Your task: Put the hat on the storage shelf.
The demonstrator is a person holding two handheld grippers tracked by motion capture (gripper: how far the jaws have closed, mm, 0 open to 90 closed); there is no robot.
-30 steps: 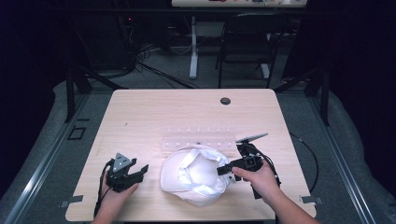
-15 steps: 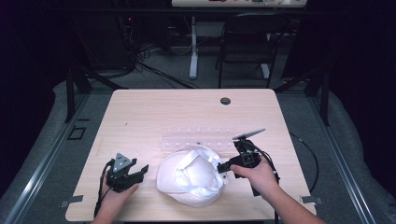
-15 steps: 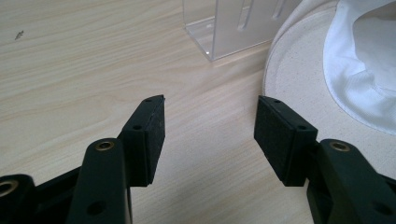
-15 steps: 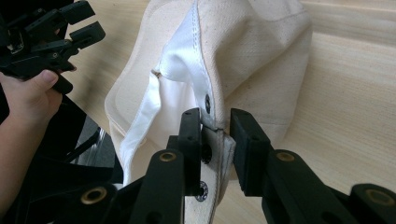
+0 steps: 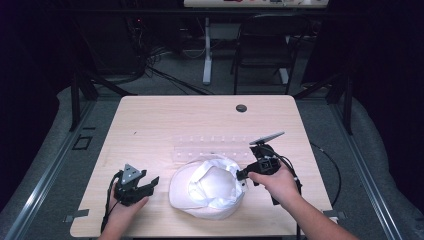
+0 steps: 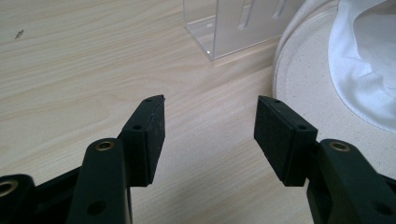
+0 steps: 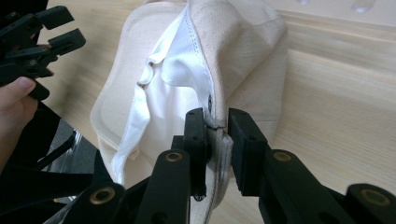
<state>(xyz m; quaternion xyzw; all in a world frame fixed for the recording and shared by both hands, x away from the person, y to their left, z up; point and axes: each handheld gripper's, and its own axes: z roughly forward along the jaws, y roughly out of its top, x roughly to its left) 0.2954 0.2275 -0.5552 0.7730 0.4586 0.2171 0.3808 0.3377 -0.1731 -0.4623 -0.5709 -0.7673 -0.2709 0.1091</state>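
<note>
A cream cap (image 5: 207, 190) with a white lining lies upside down on the wooden table (image 5: 150, 120), near the front edge. My right gripper (image 5: 241, 175) reaches in from the right. Its jaws have just been closing and now pinch the cap's rim, seen close up as cap (image 7: 243, 42) and right gripper (image 7: 217, 123). My left gripper (image 5: 152, 182) rests low at the cap's left, apart from it. In its own view the left gripper (image 6: 210, 121) stands open over bare wood, with the cap's brim (image 6: 303, 70) off to the right.
A clear acrylic rack (image 5: 215, 147) lies flat just behind the cap; its corner (image 6: 233, 23) shows ahead of the left jaws. A small black disc (image 5: 241, 108) sits near the far edge. A chair (image 5: 260, 45) and cables stand beyond the table.
The right jaws have closed on the cap's rim. The cap has shifted slightly to the left and toward the front. The left gripper has stayed put.
</note>
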